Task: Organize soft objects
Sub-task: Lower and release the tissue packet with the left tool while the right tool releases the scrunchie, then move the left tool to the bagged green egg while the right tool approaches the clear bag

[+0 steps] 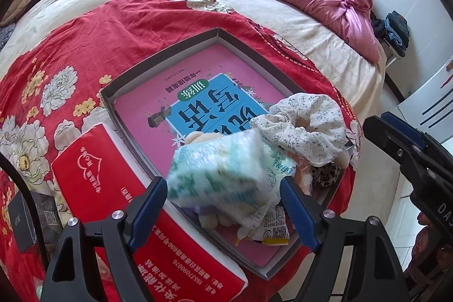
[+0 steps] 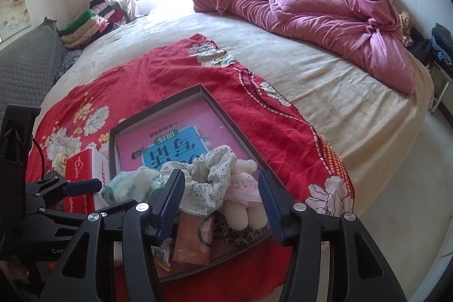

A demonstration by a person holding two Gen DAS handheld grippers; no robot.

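Note:
A dark shallow box with a pink book inside lies on a red floral cloth. Soft items are piled at its near end: a floral scrunchie, a cream plush doll, a leopard-print piece and an orange packet. My left gripper is open over that end, with a blurred green-and-white tissue pack between its fingers. My right gripper hangs open just above the scrunchie and doll, holding nothing.
A red tissue box lies against the box's left side. A small dark box sits further left. A crumpled pink quilt lies at the far side of the bed. The bed's edge and floor are to the right.

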